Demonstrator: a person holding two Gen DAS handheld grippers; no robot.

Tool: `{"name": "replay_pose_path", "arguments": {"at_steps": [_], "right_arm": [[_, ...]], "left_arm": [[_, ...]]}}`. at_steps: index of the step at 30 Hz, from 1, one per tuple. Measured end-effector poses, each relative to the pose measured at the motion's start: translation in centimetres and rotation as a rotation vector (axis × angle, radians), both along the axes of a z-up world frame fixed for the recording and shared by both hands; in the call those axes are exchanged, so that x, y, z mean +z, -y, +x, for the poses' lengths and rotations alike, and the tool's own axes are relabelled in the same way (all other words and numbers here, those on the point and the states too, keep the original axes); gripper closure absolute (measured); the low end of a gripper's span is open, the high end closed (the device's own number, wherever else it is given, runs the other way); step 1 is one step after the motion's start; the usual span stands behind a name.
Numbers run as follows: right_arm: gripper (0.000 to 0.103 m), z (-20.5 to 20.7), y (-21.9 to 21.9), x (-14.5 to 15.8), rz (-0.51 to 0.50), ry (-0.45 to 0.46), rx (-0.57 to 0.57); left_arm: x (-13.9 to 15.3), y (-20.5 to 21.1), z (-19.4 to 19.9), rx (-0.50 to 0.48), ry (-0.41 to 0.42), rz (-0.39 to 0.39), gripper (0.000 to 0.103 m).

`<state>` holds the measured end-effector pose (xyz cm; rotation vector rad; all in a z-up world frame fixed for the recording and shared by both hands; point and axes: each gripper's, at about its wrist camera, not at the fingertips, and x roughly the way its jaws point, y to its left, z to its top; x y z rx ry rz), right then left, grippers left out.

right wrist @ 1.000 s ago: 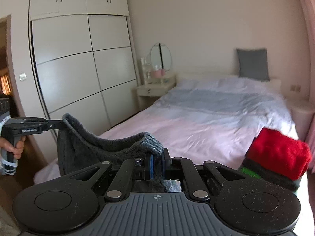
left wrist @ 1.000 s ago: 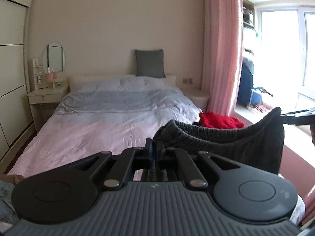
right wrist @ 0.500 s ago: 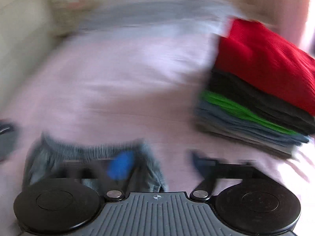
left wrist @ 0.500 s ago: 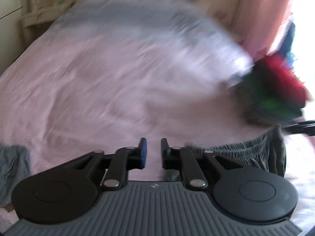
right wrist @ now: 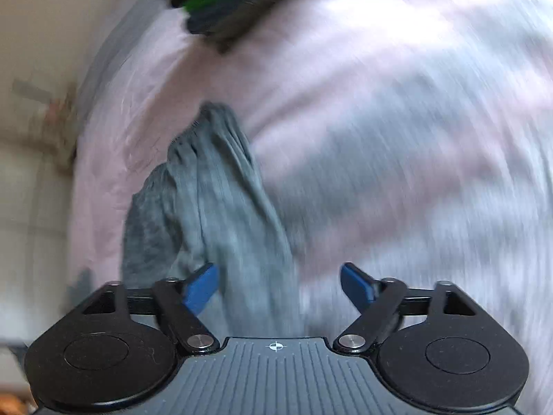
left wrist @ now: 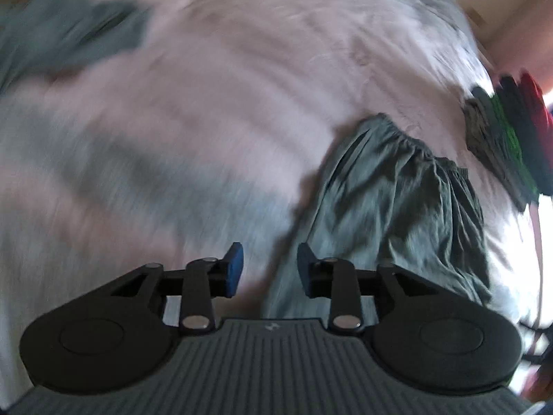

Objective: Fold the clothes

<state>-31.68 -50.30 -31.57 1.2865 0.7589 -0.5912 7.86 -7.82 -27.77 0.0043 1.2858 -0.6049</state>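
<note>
Left wrist view: the left gripper (left wrist: 269, 265) hangs over the bed (left wrist: 214, 110), jaws parted and empty. The grey trousers (left wrist: 390, 207) lie flat on the bedsheet, gathered waistband at the far end, their long axis running away from the jaws and leaning right. The near cloth sits just ahead of the right-hand jaw. A stack of folded clothes (left wrist: 511, 138), red uppermost, stands beyond the waistband at the right. Another crumpled garment (left wrist: 69, 38) lies well apart, far left; blur hides its kind.

Right wrist view: the right gripper (right wrist: 279, 287) likewise shows jaws spread wide, holding nothing. The trousers pass beneath its left-hand jaw and extend away. Judgement: both grippers stand about equally near; the next fold turns on that lengthwise lie. No containers observed.
</note>
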Motion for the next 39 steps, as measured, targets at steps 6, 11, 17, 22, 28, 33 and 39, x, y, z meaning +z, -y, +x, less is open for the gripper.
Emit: {"name": "replay_pose_path", "arguments": {"at_steps": [6,11,17,22,28,33,39], "right_arm": [[0.033,-3.3,-2.4,-2.6,0.196,0.109,-0.223],[0.049,-2.7,-2.5,-4.9,0.228,0.150,-0.251],[0.099,-1.6,-2.1,-6.2,0.208,0.107,-0.229],[0.100,-2.0,-0.1,-1.2,-0.001,0.052,-0.150],[0.099,-2.1,1.5,1.2,-0.156,-0.079,-0.062],[0.025,-3.3,-0.3,0.7,-0.136,-0.136,-0.186],[0.042,-1.6,-6.4,0.8,0.094,0.125,-0.063]], "left_arm": [[-0.2,-3.2,-2.7,0.147,-0.079,-0.039,0.057],[-2.3,-5.0,-3.0,0.333,-0.127,-0.110,0.055],[-3.8,-4.0,-1.9,0.330,-0.146,-0.147,0.103],[-1.3,-3.8,-0.6,0.171,-0.009,-0.068,0.103],[-0.2,-5.4,1.0,0.158,0.006,-0.040,0.098],[-1.4,-5.8,-1.4,0.241,-0.106,-0.115,0.052],[-2.6,-6.1,-2.3,0.277,-0.145,-0.143,0.052]]}}
